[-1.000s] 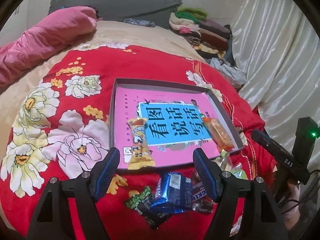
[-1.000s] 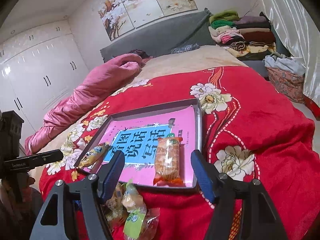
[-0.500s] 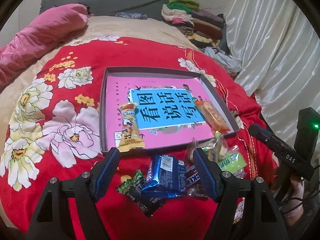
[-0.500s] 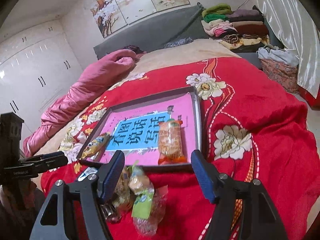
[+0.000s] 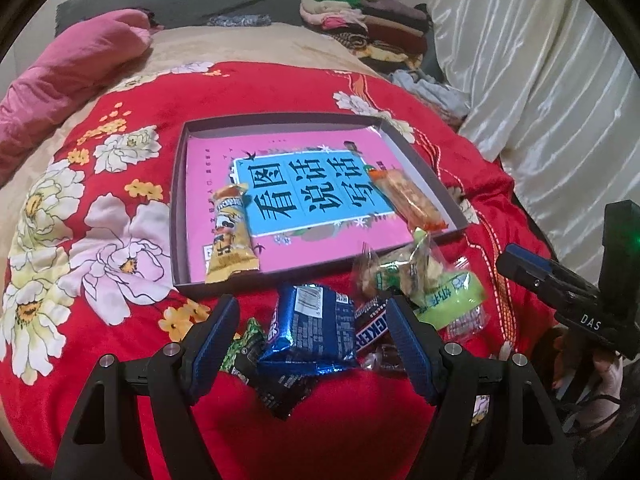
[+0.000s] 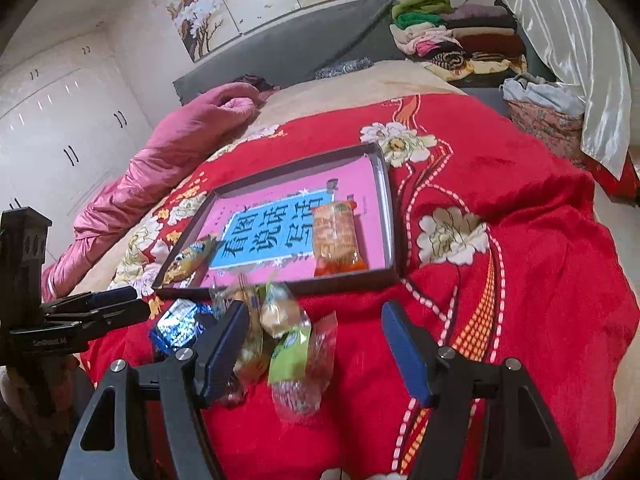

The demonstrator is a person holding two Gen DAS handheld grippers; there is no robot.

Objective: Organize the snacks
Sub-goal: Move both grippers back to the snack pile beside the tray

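Since the earlier frames both claws have been brought back and lower toward the near edge of the bed, so that the loose pile of snacks, formerly half hidden below the tray, is now fully exposed.

The left claw [image 5: 310, 328] is held open, nothing gripped; the blue foil packet [image 5: 314, 328] is seen lying between its fingers on the red floral blanket [image 5: 120, 248], with no pad pressed on it. A dark green-printed wrapper [image 5: 256, 360] is lodged under the packet, and a brown chocolate bar [image 5: 370, 330] is noted just beside the right finger. The right claw [image 6: 314, 344] is likewise open and empty; the clear-and-green wrapped sweets [image 6: 288, 344] are heaped just beside its left finger, part of them hidden behind it.

The shallow dark tray [image 5: 178, 216] is placed on the blanket beyond the pile, lined with a pink-and-blue printed book. Two snacks are already laid in it: a yellow packet [image 5: 230, 236] at its left side and an orange packet [image 5: 406, 200] at its right.

Recorded around the work area: a pink quilt [image 6: 168, 160] at the far left, folded clothes [image 6: 456, 44] stacked by the headboard, a white curtain [image 5: 540, 80] to the right.
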